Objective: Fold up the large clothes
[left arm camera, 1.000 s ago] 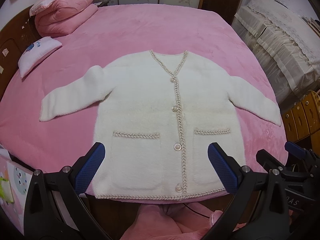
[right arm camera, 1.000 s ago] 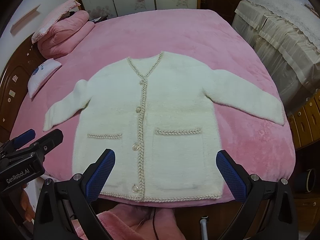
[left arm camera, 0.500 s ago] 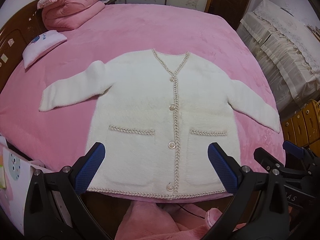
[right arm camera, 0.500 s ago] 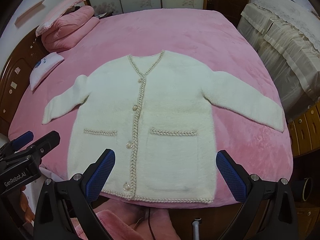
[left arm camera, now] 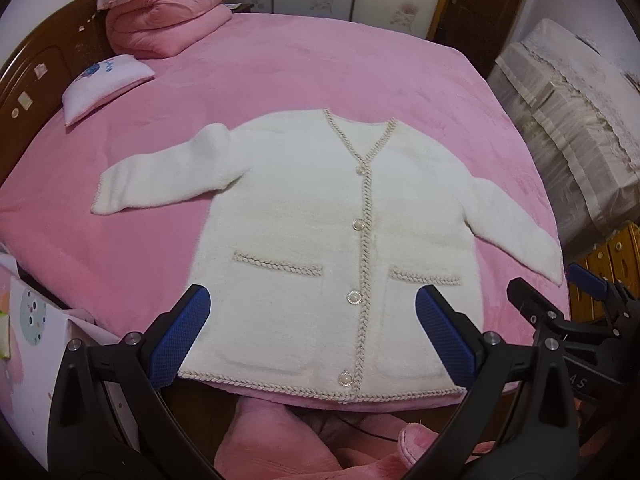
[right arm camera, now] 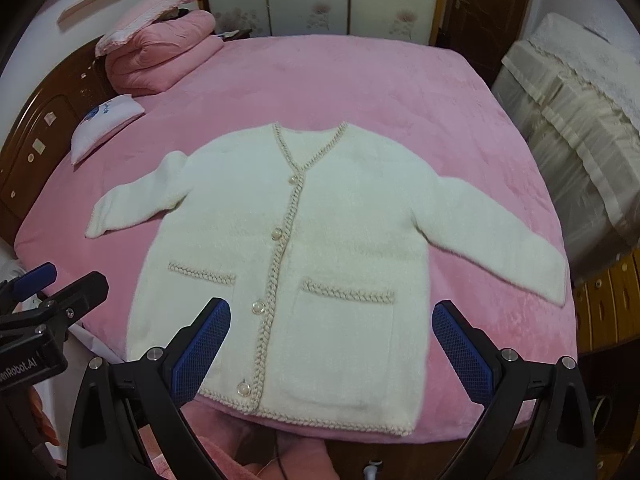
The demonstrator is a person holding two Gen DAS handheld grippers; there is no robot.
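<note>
Cardigan (left arm camera: pixel 340 240) lies flat, buttoned, apparently unwrinkled, on bed (left arm camera: pixel 320 72); left gripper (left arm camera: pixel 312 336) and right gripper (right arm camera: pixel 332 344), both spread and empty, should pinch sleeve cuffs first.

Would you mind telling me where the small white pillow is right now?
In both views the small white pillow lies at the far left of the pink bed, beside the wooden headboard, just in front of the folded pink quilt.

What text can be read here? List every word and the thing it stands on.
"enRobot.AI", first letter cut off by the frame edge: on the left hand-held gripper, seen from the right wrist.
"A5" or "AS": on the right hand-held gripper, partly hidden.
Blue writing on the small pillow: too blurred to read.
</note>
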